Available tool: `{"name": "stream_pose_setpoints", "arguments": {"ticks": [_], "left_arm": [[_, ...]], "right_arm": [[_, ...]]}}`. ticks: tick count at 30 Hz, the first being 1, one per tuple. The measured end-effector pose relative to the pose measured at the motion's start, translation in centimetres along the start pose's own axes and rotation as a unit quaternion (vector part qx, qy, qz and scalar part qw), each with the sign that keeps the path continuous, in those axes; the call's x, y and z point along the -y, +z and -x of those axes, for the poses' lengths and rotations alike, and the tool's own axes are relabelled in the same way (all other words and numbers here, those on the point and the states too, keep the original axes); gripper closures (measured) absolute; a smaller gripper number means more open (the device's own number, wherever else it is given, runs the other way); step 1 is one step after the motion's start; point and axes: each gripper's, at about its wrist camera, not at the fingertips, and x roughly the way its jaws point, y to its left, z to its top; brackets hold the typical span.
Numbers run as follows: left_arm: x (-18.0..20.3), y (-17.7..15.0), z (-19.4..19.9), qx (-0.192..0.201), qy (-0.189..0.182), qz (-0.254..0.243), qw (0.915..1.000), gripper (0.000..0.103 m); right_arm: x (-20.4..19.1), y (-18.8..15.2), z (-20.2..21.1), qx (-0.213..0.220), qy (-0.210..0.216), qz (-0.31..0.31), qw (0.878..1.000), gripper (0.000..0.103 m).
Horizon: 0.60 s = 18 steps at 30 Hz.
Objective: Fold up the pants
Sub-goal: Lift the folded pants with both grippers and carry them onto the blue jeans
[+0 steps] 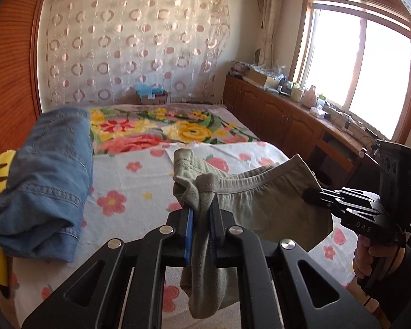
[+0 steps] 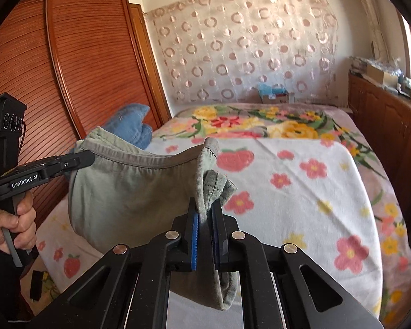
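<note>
Now left gripper (image 1: 202,213) and right gripper (image 2: 205,216) both pinching pants (image 1: 260,205), stretched between, above bed (image 2: 301,192).

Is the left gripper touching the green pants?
Touching. The left wrist view shows the left gripper shut on the green pants, cloth pinched between its blue pads.

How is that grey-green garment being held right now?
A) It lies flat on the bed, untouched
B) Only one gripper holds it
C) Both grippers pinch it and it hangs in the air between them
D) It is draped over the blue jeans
C: the left gripper and the right gripper each clamp an end of the grey-green garment, which hangs between them above the bed.
</note>
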Motion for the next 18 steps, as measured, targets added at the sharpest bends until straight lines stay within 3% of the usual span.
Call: {"name": "stream_pose_setpoints", "arguments": {"ticks": [9,18], "left_arm": [[-0.6,2.2,3.7,0.037,0.037,-0.016,0.9985,0.092],[-2.0,2.5,5.5,0.06,0.058,-0.017,0.9963,0.092]], "right_arm": [[-2.1,3.1,1.3,0.04,0.016,0.033,0.999,0.095],[-2.4,3.3,-0.3,0.047,0.031,0.055,0.997,0.095]]}}
